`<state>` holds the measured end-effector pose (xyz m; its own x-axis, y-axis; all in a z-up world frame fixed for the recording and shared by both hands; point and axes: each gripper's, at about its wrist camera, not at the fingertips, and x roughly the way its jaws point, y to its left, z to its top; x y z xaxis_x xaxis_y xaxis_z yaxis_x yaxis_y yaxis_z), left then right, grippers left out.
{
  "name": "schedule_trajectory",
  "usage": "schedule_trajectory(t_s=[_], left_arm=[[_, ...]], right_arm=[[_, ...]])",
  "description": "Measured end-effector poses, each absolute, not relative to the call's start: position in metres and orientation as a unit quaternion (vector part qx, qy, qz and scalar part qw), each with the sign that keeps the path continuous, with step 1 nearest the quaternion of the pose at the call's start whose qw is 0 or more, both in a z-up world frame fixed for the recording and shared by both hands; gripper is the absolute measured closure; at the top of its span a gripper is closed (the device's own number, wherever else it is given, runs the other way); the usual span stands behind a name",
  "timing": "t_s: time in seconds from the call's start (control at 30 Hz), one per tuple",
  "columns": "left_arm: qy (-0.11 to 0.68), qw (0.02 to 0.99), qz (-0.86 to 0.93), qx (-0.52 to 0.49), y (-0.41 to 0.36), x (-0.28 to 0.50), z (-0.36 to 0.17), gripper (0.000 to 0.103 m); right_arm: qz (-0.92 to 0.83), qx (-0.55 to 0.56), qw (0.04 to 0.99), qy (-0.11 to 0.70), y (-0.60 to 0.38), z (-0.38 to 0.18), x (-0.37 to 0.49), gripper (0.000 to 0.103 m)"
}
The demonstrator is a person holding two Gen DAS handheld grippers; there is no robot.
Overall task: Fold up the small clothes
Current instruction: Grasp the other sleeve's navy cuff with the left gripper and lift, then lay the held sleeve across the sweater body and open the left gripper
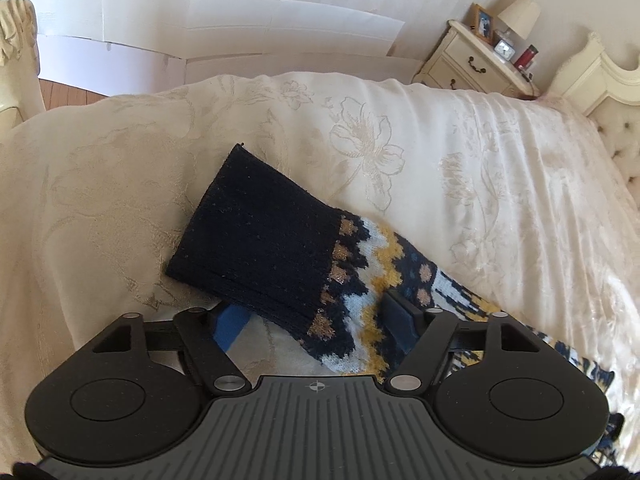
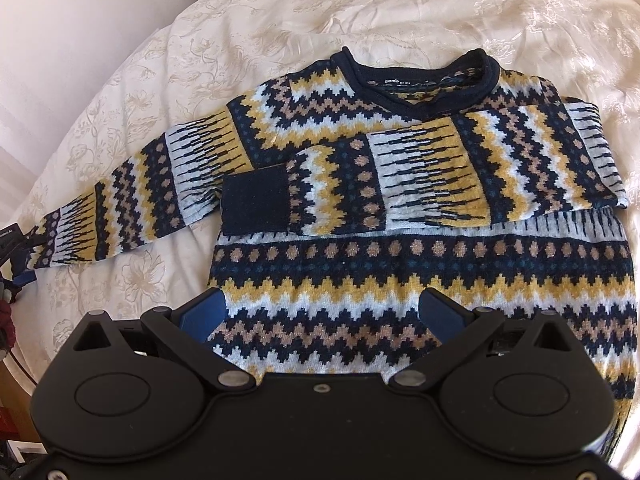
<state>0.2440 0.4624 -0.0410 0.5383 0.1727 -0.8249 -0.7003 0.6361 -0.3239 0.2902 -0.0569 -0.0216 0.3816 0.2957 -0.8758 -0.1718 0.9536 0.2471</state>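
Observation:
A knitted sweater [image 2: 400,280] with navy, yellow, white and tan zigzag bands lies flat on a cream bedspread [image 2: 440,8]. One sleeve is folded across the chest, and its navy cuff [image 2: 256,204] rests near the middle. The other sleeve [image 2: 120,208] stretches out to the left. In the left wrist view that sleeve's navy cuff [image 1: 260,240] lies between the fingers of my left gripper [image 1: 316,324], which is open and straddles it low over the bed. My right gripper [image 2: 320,312] hovers open over the sweater's lower body, holding nothing.
A cream nightstand [image 1: 472,64] with a lamp, clock, photo frame and red can stands by the headboard [image 1: 600,76]. White panels [image 1: 200,28] line the far wall above a strip of wooden floor [image 1: 64,96]. A cream chair [image 1: 16,60] is at the left.

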Motion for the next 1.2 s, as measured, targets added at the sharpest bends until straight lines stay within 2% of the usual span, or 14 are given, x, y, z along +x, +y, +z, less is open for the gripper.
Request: schedule_trajectory(t_s=[0.07,0.1,0.13,0.23,0.5,0.8,0.97,1.2], left_arm=[[0.388,0.817,0.276,-0.325,0.461,0.240,-0.036,0.070],[0.380,0.823,0.272,-0.322,0.459,0.238,-0.033,0.078],[0.373,0.829,0.268,-0.318,0.456,0.237,-0.028,0.091],[0.364,0.849,0.258,-0.284,0.444,0.239,-0.013,0.096],[0.330,0.892,0.214,-0.221,0.386,0.254,0.043,0.097],[0.298,0.930,0.115,-0.181,0.260,0.286,0.093,0.097],[0.294,0.938,0.049,-0.176,0.182,0.310,0.096,0.097],[0.324,0.934,-0.037,-0.147,0.070,0.349,0.067,0.097]], right_arm=[[0.144,0.057,0.827,0.540,-0.055,-0.023,0.290,0.001],[0.145,0.057,0.826,0.541,-0.055,-0.023,0.289,0.001],[0.148,0.056,0.825,0.542,-0.054,-0.024,0.289,0.001],[0.157,0.054,0.822,0.545,-0.055,-0.025,0.288,0.001],[0.173,0.069,0.820,0.541,-0.075,-0.027,0.285,0.001],[0.176,0.098,0.824,0.530,-0.135,-0.023,0.285,0.001],[0.164,0.113,0.827,0.525,-0.177,-0.024,0.286,0.001],[0.147,0.127,0.830,0.522,-0.225,-0.027,0.290,0.001]])
